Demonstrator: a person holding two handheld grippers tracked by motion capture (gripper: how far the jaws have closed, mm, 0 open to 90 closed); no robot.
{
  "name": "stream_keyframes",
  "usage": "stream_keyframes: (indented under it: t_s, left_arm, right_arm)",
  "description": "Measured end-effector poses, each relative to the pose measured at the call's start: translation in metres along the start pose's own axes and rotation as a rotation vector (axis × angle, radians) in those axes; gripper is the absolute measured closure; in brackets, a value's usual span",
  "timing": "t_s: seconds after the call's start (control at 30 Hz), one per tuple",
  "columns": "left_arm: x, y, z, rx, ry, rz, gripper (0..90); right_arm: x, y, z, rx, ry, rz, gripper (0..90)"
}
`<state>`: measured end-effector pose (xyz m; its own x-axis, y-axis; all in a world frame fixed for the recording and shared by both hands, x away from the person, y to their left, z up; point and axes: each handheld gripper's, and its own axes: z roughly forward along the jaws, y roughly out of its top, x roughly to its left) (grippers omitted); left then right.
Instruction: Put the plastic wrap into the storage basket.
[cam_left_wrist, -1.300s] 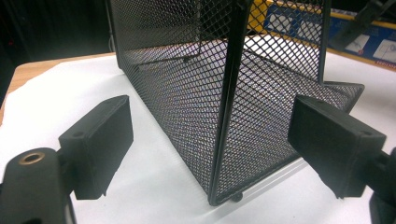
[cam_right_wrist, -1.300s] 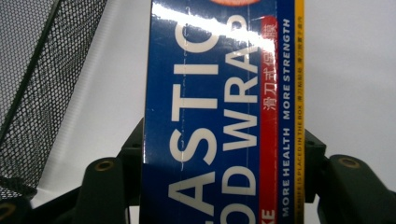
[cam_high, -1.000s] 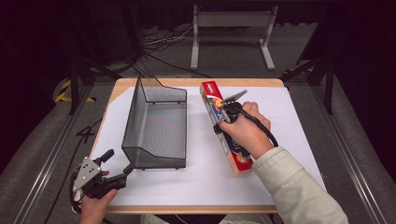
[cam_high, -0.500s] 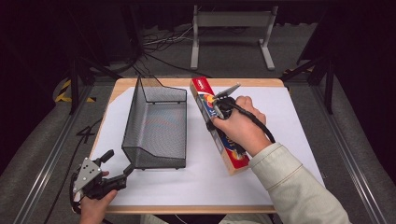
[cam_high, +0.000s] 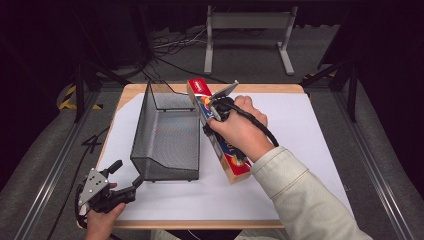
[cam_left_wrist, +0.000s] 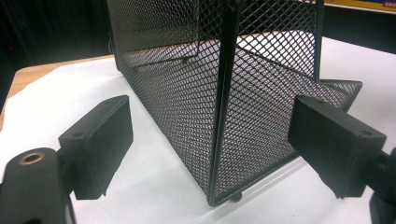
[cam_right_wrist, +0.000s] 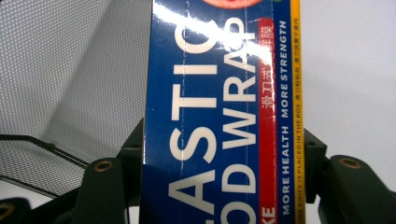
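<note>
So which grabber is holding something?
The right gripper: its jaws clamp the plastic wrap box. The left gripper is open, empty, straddling the mesh basket's corner.

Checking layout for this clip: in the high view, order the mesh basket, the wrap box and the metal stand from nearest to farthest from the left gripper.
From the left gripper:
1. Mesh basket, just ahead.
2. Wrap box, right of the basket.
3. Metal stand, beyond the table.

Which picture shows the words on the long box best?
The right gripper view: the plastic wrap box is close, letters big. The high view shows the whole box, words too small. The left gripper view catches a far-off strip.
</note>
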<state>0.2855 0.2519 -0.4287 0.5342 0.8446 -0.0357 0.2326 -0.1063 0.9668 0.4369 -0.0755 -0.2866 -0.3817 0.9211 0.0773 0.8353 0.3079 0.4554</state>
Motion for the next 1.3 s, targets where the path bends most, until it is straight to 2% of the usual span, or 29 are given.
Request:
stream_keyframes:
  t_s: [0.27,0.53,0.77,0.93,1.13,1.23,1.3]
  left_arm:
    - [0.000,0.001,0.000,-0.002,-0.004,0.000,15.0]
    - [0.001,0.002,0.002,-0.006,-0.008,-0.003,15.1]
    - [0.000,0.003,0.004,-0.006,-0.014,0.016,15.1]
    - [0.000,0.003,0.005,-0.009,-0.016,0.009,15.1]
    - [0.000,0.003,0.005,-0.010,-0.017,0.010,15.1]
    - [0.000,0.003,0.005,-0.011,-0.018,0.010,15.1]
    - [0.000,0.003,0.005,-0.011,-0.017,0.011,15.1]
  right_arm:
    - [0.021,0.012,0.002,0.004,-0.009,0.002,41.4]
    - [0.030,0.022,0.009,0.007,-0.015,0.034,41.3]
    - [0.038,0.029,0.016,0.018,-0.032,0.072,41.3]
    - [0.044,0.032,0.021,0.023,-0.030,0.086,41.3]
    - [0.052,0.035,0.032,0.037,-0.047,0.119,41.2]
    - [0.054,0.034,0.037,0.048,-0.066,0.119,41.2]
    - [0.055,0.034,0.038,0.047,-0.060,0.120,41.2]
